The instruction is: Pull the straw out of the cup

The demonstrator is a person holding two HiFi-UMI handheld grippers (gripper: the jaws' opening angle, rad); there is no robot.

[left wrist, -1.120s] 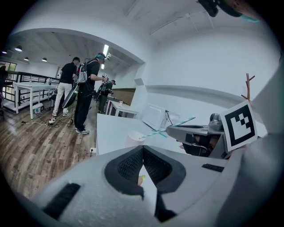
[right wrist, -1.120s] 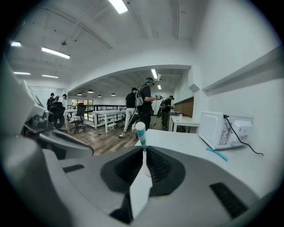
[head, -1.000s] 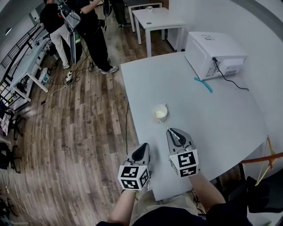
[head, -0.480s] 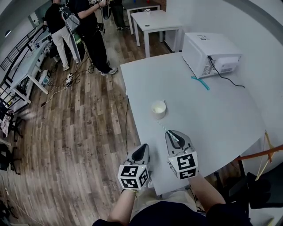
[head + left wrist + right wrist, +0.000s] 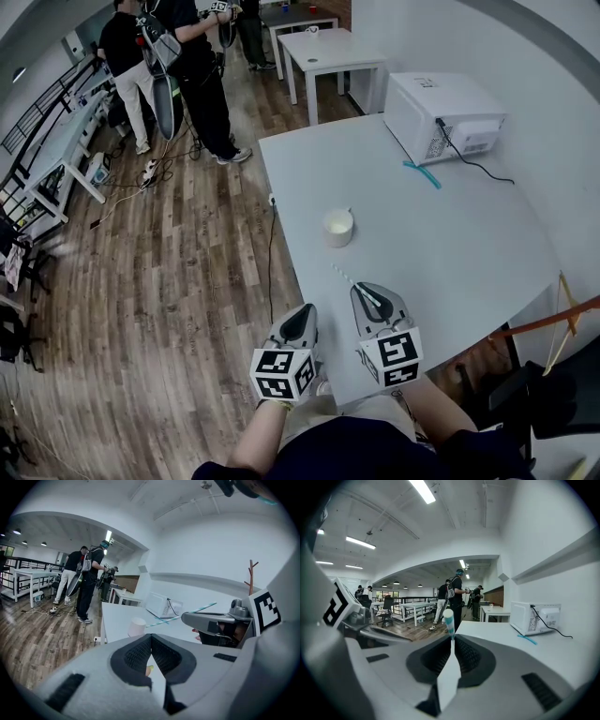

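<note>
The right tongs [image 5: 367, 292] pinched the striped straw [image 5: 343, 276], already clear of the cup [image 5: 338, 227] on the tabletop [image 5: 450, 234]. The left tongs [image 5: 300, 323] were closed on nothing. Setting the straw down likely remained.

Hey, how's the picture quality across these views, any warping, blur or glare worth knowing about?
Head view: heavy fisheye, the table edge and floorboards bow. Left gripper view: black circular vignette; the left tongs up close look soft, the cup clearer. Right gripper view: same vignette, the ceiling light blows out white, the straw is readable.
</note>
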